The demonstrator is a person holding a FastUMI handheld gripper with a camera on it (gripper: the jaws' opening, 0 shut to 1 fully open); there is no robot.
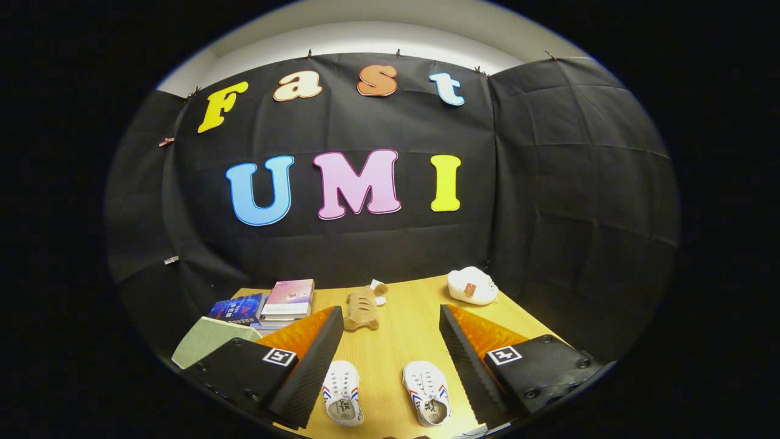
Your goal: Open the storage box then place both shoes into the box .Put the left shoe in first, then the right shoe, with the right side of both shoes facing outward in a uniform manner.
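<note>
Two small white shoes with red and blue side stripes lie side by side on the wooden table (402, 341), toes pointing away from me. One shoe (342, 393) lies close to my left finger, the other shoe (426, 395) close to my right finger. My gripper (389, 314) hovers above them, open wide, with nothing between its fingers. A pale green storage box (207, 342) sits to the left, partly hidden behind my left finger. I cannot tell whether its lid is open.
A stack of books (286, 300) and a blue book (237, 308) lie at the back left. A tan plush toy (362, 308) sits just beyond the fingers. A white rounded object (472, 285) rests at the back right by the black cloth wall.
</note>
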